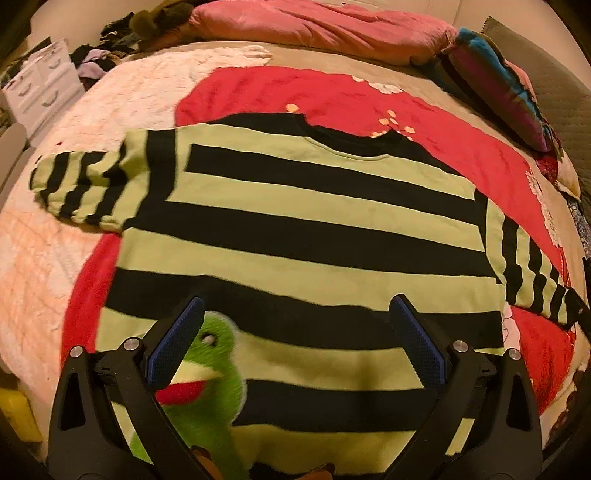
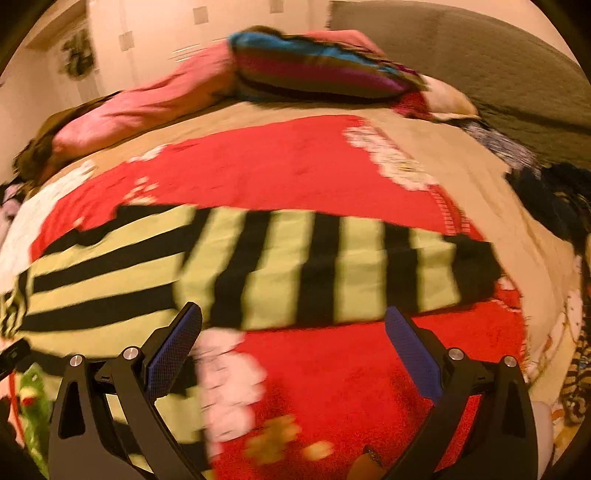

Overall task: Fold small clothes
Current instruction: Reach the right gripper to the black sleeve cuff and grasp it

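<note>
1. The striped sweater [image 1: 295, 236] lies flat across the centre of the left wrist view, spread on a red blanket [image 1: 369, 99] that covers the bed.
2. Pattern: broad horizontal bands of black and pale green run across the body; narrower bands of the same colours ring the sleeves. The neckline sits at upper centre of the frame, edged in pale green with black behind it.
3. A green plush frog figure [image 1: 207, 373] with a red mouth appears at the lower left of the left wrist view, on the sweater's lower part and partly behind the left finger.
4. One sleeve [image 1: 85, 188] at the left of the frame is bent back on itself and bunched. The other sleeve [image 2: 332, 269] extends straight; in the right wrist view it crosses the middle of the frame, with a black cuff at its right end.
5. Left gripper [image 1: 295, 347]: fingers spread wide above the sweater's lower part, holding nothing.
6. Right gripper [image 2: 293, 354]: fingers likewise spread wide, holding nothing, over the red blanket just below the straight sleeve. This view is motion-blurred.
7. Pink bedding [image 1: 314, 26] and a multicoloured striped pillow [image 2: 314, 70] lie along the top of the frames.
</note>
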Demonstrator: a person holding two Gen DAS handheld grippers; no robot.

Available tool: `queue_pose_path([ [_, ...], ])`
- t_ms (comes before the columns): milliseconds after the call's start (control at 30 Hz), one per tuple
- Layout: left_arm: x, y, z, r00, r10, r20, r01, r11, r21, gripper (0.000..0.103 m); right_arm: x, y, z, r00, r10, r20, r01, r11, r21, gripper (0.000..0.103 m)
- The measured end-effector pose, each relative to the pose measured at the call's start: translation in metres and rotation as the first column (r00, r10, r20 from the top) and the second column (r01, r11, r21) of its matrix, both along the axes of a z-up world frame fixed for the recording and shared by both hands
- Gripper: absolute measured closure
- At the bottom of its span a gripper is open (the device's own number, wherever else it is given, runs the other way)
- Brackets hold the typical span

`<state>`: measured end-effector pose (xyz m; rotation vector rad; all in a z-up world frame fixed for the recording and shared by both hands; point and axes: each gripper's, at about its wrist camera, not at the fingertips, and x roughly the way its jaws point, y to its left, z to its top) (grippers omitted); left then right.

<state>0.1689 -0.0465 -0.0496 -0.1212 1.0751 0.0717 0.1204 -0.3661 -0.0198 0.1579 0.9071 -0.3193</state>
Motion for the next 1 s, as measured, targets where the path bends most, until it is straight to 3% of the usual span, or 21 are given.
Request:
queue_pose_path([
  [167, 0.013, -0.013, -0.011, 1.0, -0.02, 0.003, 0.02, 1.0, 0.001, 0.009, -0.002, -0.077, -0.008, 0.984, -0.177, -0.019, 0.177, 0.984, 0.012, 0.004],
  [400, 0.032, -0.02, -0.023, 0.999, -0.022, 0.03, 0.022, 1.0, 0.005, 0.009, -0.013, -0.168, -0.021, 0.926, -0.376, -0.035, 0.376, 0.927, -0.003, 0.004],
  [600, 0.033, -0.022, -0.03, 0.995, -0.065, 0.071, 0.067, 0.997, -0.025, 0.009, -0.013, -0.211, -0.047, 0.9, -0.427, -0.089, 0.435, 0.896, 0.092, 0.004],
  [800, 0.024, -0.016, -0.033, 0.988, -0.072, 0.139, 0.074, 0.997, -0.014, 0.009, -0.002, -0.22, -0.063, 0.916, -0.392, -0.087, 0.401, 0.903, 0.153, 0.007],
  [833, 0.022, -0.014, -0.033, 0.987, -0.072, 0.142, 0.075, 0.997, -0.016, 0.009, 0.0, -0.222, -0.065, 0.919, -0.385, -0.084, 0.394, 0.901, 0.183, 0.014],
  [867, 0.02, -0.012, -0.034, 0.987, -0.071, 0.141, 0.076, 0.997, -0.027, 0.009, 0.002, -0.221, -0.067, 0.921, -0.378, -0.09, 0.388, 0.902, 0.19, 0.036],
  [933, 0.017, -0.009, -0.033, 0.986, -0.069, 0.15, 0.076, 0.996, -0.046, 0.009, 0.006, -0.216, -0.065, 0.93, -0.358, -0.087, 0.368, 0.917, 0.158, 0.046],
  [967, 0.016, -0.008, -0.033, 0.986, -0.069, 0.154, 0.078, 0.996, -0.05, 0.009, 0.007, -0.213, -0.062, 0.937, -0.341, -0.072, 0.348, 0.925, 0.155, 0.062],
  [1000, 0.015, -0.007, -0.032, 0.984, -0.07, 0.162, 0.08, 0.995, -0.057, 0.009, 0.007, -0.21, -0.058, 0.945, -0.321, -0.053, 0.326, 0.931, 0.166, 0.071],
])
